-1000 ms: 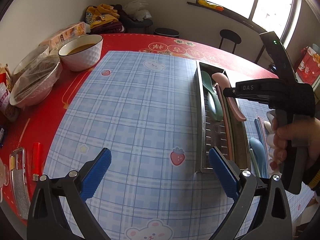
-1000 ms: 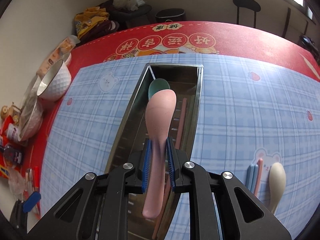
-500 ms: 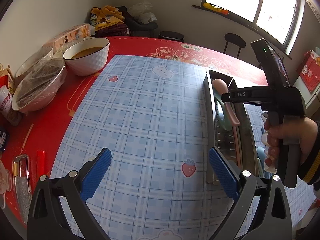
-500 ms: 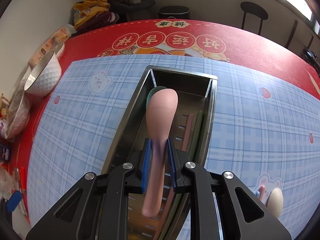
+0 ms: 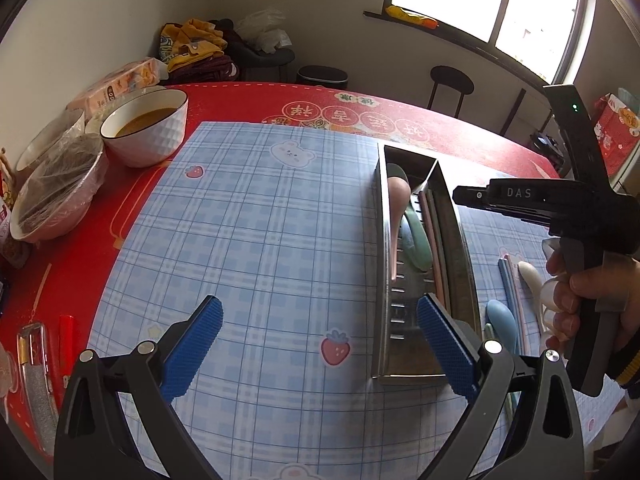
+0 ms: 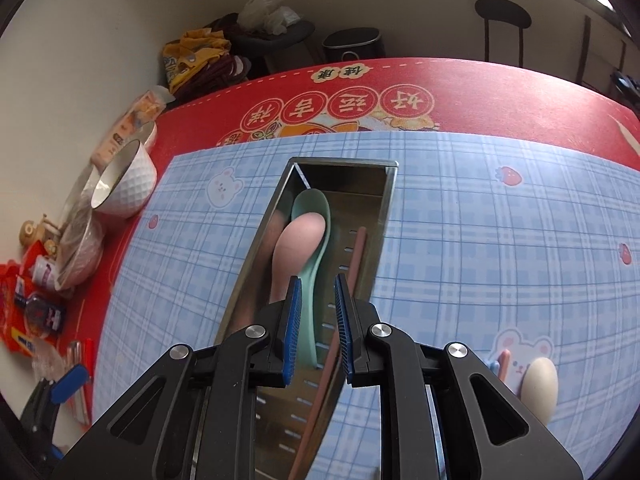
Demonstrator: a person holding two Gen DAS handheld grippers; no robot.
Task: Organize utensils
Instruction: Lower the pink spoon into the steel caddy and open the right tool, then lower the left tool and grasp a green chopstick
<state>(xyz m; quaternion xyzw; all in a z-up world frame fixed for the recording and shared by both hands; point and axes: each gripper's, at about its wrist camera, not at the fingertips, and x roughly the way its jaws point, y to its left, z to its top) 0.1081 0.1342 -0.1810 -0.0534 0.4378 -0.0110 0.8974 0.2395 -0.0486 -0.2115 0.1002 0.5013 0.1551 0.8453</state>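
Right wrist view: my right claw (image 6: 317,330) no longer pinches the pink spoon (image 6: 298,246). A second ago, and half a second ago, the pads were clamped on its handle above the tray (image 6: 262,240); now the spoon lies inside the tray, against the left wall, its bowl partly over the green spoon (image 6: 316,240). The jaws stand slightly apart with nothing pressed between them; only the tray's contents show through the gap. Pink chopsticks (image 6: 352,264) lie along the tray's right side.

Left wrist view: my left claw (image 5: 318,346) hangs wide apart and empty over the blue mat (image 5: 260,240), just left of the tray, much as before. The right hand (image 5: 580,292) sits beyond the tray's right wall.

Reading: this placement looks done, spoon released and resting. Not yet in the tray: the cream spoon (image 6: 540,388) and some sticks beside it on the mat, plus a blue spoon (image 5: 502,320) just right of the tray. I judge one of these is next for the right claw, which needs to open wider first.
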